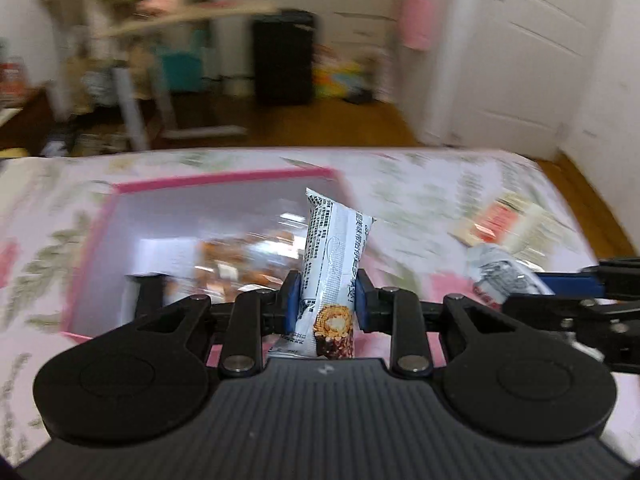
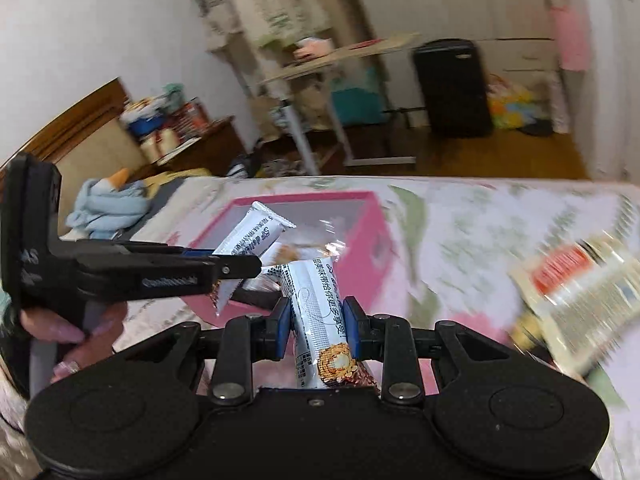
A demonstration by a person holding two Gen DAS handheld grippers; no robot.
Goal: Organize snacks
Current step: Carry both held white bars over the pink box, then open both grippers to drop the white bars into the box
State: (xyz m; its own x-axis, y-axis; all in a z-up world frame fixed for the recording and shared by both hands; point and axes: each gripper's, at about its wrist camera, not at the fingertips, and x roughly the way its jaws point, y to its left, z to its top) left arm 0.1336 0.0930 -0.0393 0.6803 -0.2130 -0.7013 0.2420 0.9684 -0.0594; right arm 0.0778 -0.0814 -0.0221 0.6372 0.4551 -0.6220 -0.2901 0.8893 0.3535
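A: What's around you?

B: A bedroom with a brown wooden floor (image 1: 340, 120), a white panelled door (image 1: 520, 60) and a tall black box-shaped cabinet (image 2: 452, 88). Below my grippers lies a bed cover in pale pink with a green leaf print (image 2: 460, 232).

A: And your left gripper (image 1: 326, 300)?

B: Its blue pads are clamped on a white foil-wrapped snack bar with black print and a chocolate-nut picture (image 1: 332, 264), which stands up between them. Just ahead of it is the pink-rimmed open storage box (image 1: 224, 182), with blurred orange packets inside.

A: The right gripper (image 2: 316, 328)?

B: Narrow too, pinching a second white foil-wrapped snack bar of the same kind (image 2: 316, 304). The box sits ahead and slightly to its left; my left gripper reaches in from that side. To the right, on the cover, lies a blurred flat packet with a red label (image 2: 580, 300).
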